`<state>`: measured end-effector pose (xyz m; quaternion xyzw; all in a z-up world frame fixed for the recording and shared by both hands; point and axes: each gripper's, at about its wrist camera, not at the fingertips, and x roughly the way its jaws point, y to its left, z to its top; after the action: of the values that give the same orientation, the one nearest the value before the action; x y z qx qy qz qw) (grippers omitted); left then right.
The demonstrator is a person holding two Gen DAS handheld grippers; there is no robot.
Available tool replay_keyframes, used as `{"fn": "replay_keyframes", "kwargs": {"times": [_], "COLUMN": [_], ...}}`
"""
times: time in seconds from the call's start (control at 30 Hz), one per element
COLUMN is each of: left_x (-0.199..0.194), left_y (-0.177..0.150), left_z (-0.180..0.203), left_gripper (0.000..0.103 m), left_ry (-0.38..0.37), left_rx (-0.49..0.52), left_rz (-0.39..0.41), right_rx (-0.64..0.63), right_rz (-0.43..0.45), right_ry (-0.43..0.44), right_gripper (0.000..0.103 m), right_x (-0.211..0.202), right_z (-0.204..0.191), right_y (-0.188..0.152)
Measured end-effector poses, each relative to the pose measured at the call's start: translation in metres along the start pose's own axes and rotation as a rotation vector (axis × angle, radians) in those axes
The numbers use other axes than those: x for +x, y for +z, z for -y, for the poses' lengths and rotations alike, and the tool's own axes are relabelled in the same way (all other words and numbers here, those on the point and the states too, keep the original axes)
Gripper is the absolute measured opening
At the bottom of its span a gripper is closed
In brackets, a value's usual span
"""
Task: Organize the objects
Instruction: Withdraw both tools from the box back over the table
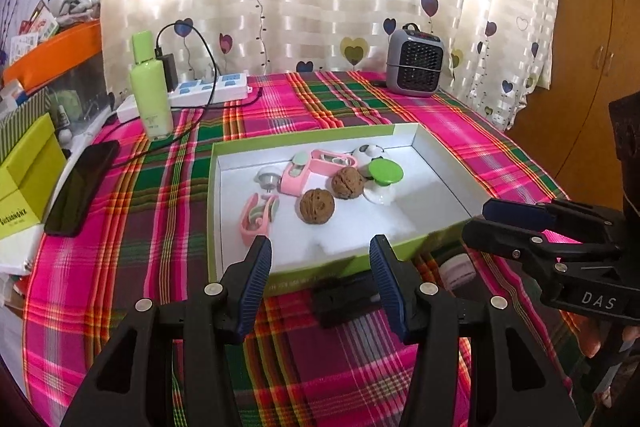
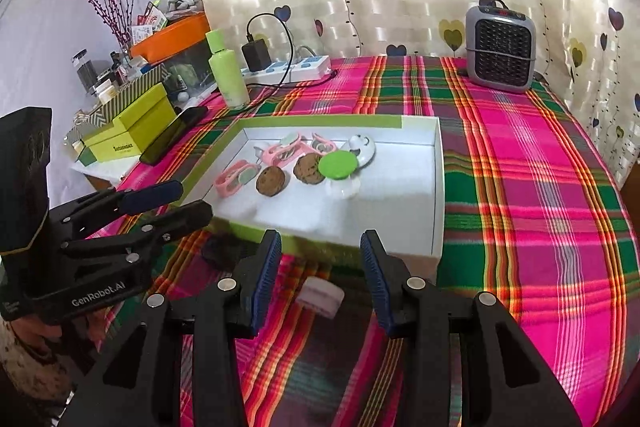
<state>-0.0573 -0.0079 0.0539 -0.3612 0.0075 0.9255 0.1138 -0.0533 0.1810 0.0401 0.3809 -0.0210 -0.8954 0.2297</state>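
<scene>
Left wrist view: left gripper (image 1: 320,271) spread wide, grasping nothing, above the near rim of the green-edged box (image 1: 214,211). Inside the box: two walnuts (image 1: 317,206), pink clips (image 1: 259,217), green-capped white piece (image 1: 385,174). Right gripper (image 2: 320,267) likewise released, over a small pink-white item (image 2: 320,297) on the plaid cloth (image 2: 540,187).

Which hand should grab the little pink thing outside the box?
Probably right. The pink thing lies on the tablecloth between the open right gripper's fingers; the left gripper, also open, frames the box's front wall.
</scene>
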Motion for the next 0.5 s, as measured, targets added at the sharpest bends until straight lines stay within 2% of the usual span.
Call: {"fn": "replay_keyframes", "kwargs": {"times": [0.5], "left_x": [-0.005], "left_y": [-0.020], "left_z": [-0.014], "left_gripper": [0.053], "left_ry": [-0.042], "left_rx": [-0.044], "left_rz": [-0.024], "right_rx": [0.020], "right_rz": [-0.031], "right_ry": [0.000], "right_gripper": [0.043], "right_x": [0.003], "right_z": [-0.001], "right_y": [-0.015]}}
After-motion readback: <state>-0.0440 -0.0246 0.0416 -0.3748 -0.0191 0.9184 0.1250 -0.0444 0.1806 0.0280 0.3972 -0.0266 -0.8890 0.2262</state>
